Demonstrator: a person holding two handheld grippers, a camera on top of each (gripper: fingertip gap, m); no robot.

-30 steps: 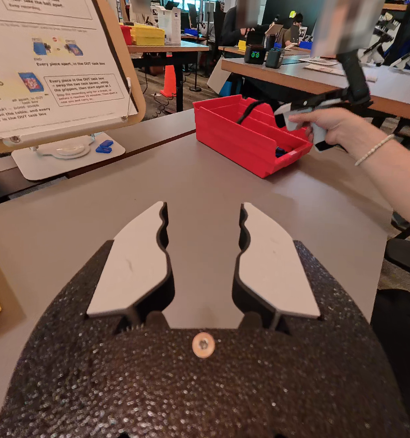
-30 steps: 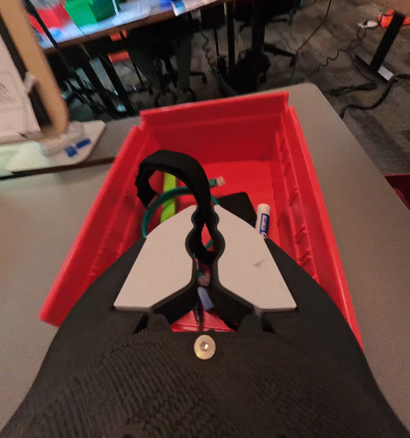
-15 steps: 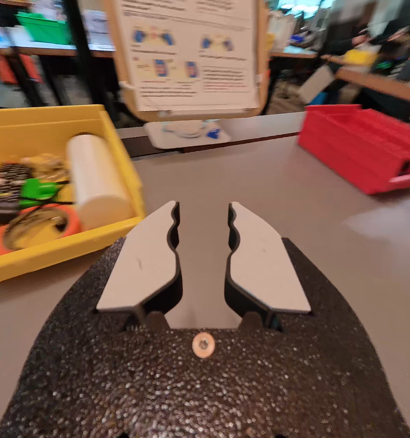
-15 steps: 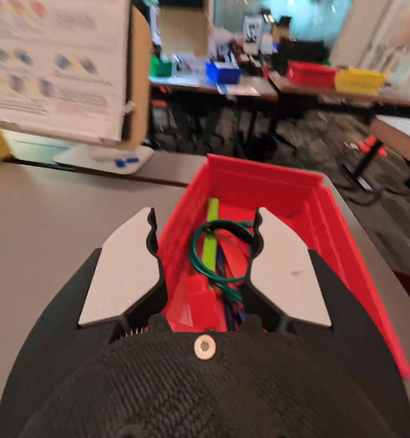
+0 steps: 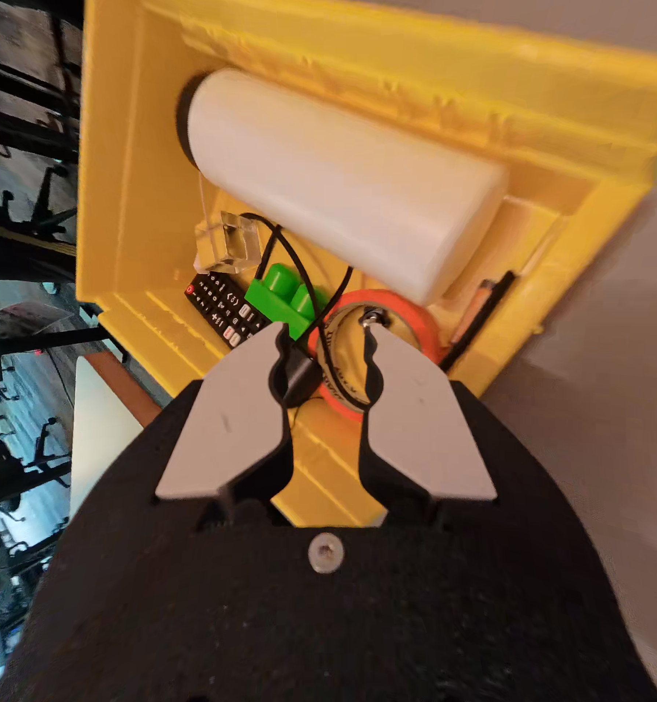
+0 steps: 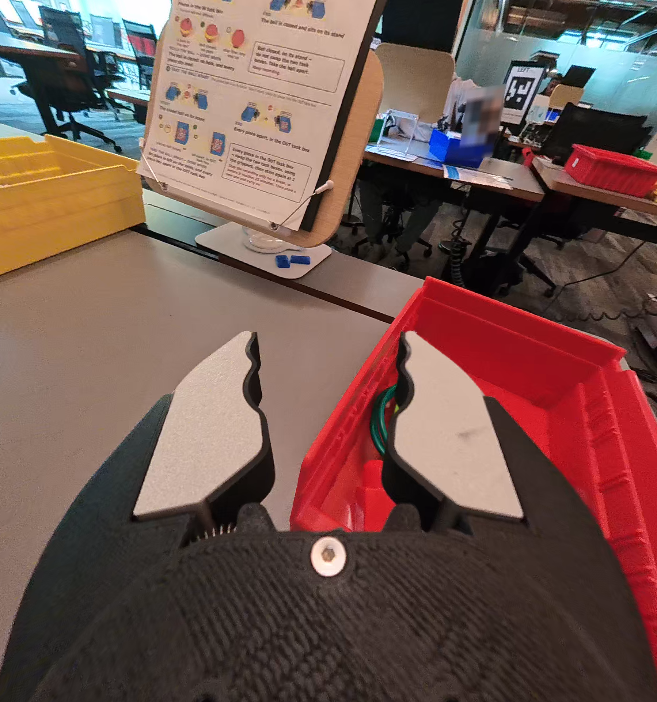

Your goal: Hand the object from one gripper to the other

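Left fingers (image 5: 220, 418) spread over orange tape roll (image 5: 414, 307) in yellow bin (image 5: 129, 190). Right fingers (image 6: 209, 421) spread, empty, above red bin (image 6: 585, 418) edge.

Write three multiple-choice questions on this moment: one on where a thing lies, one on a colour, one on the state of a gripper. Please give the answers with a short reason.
1. Where does the white cylinder lie?
A. in the yellow bin
B. in the red bin
C. on the bare table

2. What colour is the toy brick beside the remote control?
A. blue
B. green
C. red

3. How is the right gripper?
A. shut on a cable
B. shut on nothing
C. open and empty

Answers:
1. A: in the left wrist view, yellow walls surround it.
2. B: its studs and body are bright green.
3. C: a wide gap shows between its fingers, with nothing in it.
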